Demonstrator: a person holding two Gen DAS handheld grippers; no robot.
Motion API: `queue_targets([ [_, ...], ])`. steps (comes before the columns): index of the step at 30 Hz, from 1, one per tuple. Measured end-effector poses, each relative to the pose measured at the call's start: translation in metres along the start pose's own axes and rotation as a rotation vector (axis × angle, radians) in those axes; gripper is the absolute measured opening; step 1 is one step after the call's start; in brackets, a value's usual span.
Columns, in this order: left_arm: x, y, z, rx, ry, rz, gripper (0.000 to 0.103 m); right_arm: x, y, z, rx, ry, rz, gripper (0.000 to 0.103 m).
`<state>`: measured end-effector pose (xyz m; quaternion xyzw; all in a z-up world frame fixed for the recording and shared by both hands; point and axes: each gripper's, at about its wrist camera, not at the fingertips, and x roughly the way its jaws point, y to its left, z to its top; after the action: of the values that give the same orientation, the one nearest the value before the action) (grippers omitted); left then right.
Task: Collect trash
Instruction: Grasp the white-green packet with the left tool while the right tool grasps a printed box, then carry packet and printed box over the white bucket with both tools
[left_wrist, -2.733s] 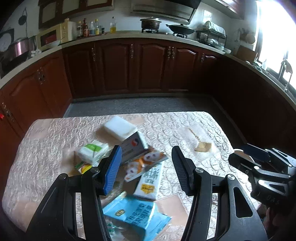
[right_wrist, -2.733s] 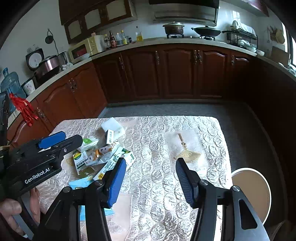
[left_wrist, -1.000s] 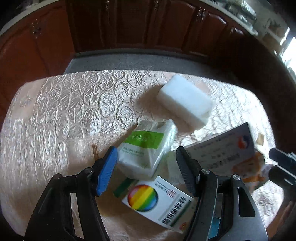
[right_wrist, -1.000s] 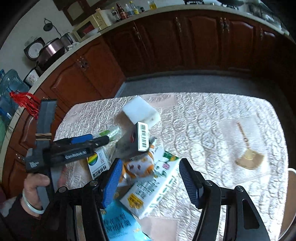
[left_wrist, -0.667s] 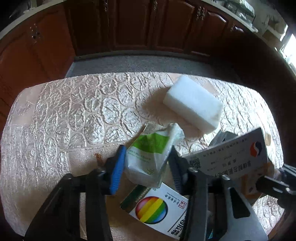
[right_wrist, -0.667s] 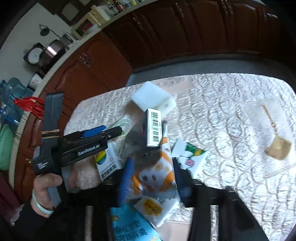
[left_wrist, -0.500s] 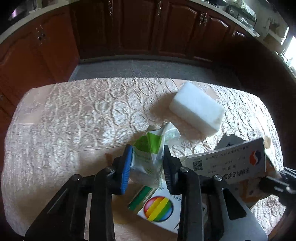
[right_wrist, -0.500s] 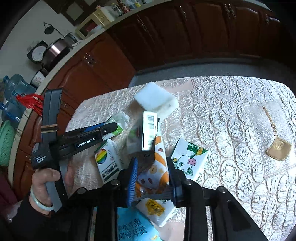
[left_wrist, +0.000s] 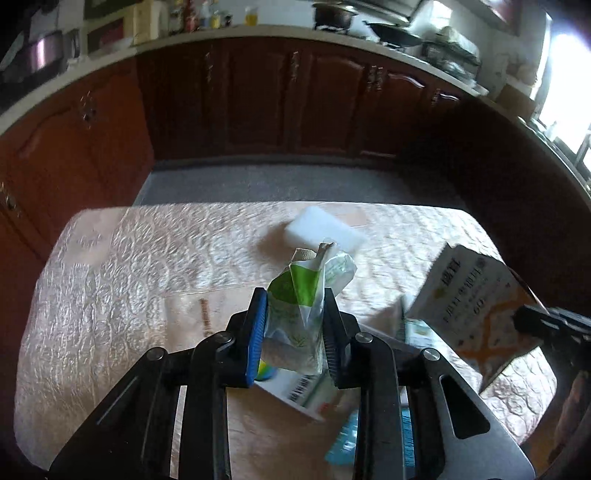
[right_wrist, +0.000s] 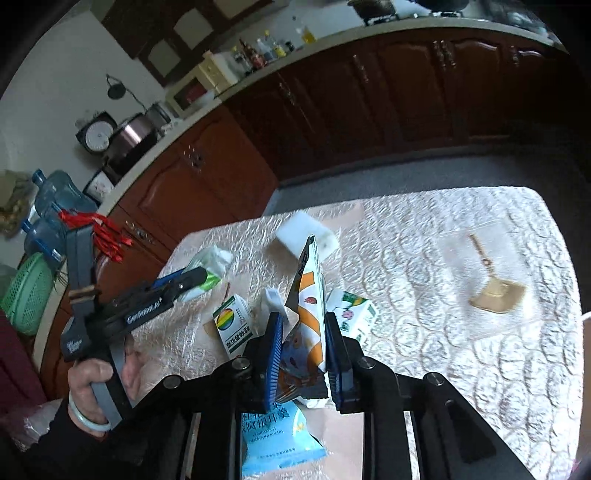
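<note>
Both grippers have just closed on trash: the left gripper (left_wrist: 293, 325) pinches a crumpled green-and-white plastic packet (left_wrist: 303, 291), the right gripper (right_wrist: 303, 350) an orange-and-white snack wrapper (right_wrist: 308, 306), above the quilted cream tablecloth (right_wrist: 424, 280), near a white foam block (left_wrist: 325, 230).

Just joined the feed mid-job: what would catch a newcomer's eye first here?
Both tools are shut on trash: the left tool pinches a green-and-white packet, and the right tool clamps an orange-and-white snack bag. Behind them a white foam block lies on the quilted tablecloth.
</note>
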<state>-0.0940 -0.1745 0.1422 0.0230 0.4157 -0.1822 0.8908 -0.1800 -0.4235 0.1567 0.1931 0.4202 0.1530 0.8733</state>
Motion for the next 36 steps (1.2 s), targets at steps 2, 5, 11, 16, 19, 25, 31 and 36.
queue_targets([
  [2, -0.008, -0.014, 0.0, 0.024, -0.015, -0.004, 0.026, -0.012, -0.002, -0.002, 0.004, -0.021, -0.003, 0.021],
  [5, -0.017, -0.035, -0.002, 0.045, -0.023, -0.02, 0.026, -0.028, -0.005, -0.004, 0.003, -0.046, -0.008, 0.021],
  [11, -0.03, -0.074, -0.004, 0.092, -0.04, -0.039, 0.026, -0.057, -0.014, -0.008, 0.009, -0.099, -0.032, 0.021],
  [16, -0.036, -0.105, -0.003, 0.131, -0.045, -0.064, 0.026, -0.081, -0.028, -0.013, 0.027, -0.138, -0.047, 0.021],
  [19, -0.038, -0.123, -0.002, 0.154, -0.048, -0.083, 0.026, -0.093, -0.038, -0.015, 0.037, -0.155, -0.063, 0.021],
  [25, -0.04, -0.159, 0.0, 0.195, -0.051, -0.123, 0.026, -0.117, -0.053, -0.019, 0.066, -0.193, -0.098, 0.021],
  [31, -0.039, -0.189, 0.001, 0.225, -0.051, -0.155, 0.026, -0.137, -0.071, -0.024, 0.098, -0.22, -0.136, 0.021],
  [36, -0.038, -0.212, 0.002, 0.239, -0.048, -0.183, 0.026, -0.149, -0.083, -0.025, 0.104, -0.236, -0.167, 0.021],
])
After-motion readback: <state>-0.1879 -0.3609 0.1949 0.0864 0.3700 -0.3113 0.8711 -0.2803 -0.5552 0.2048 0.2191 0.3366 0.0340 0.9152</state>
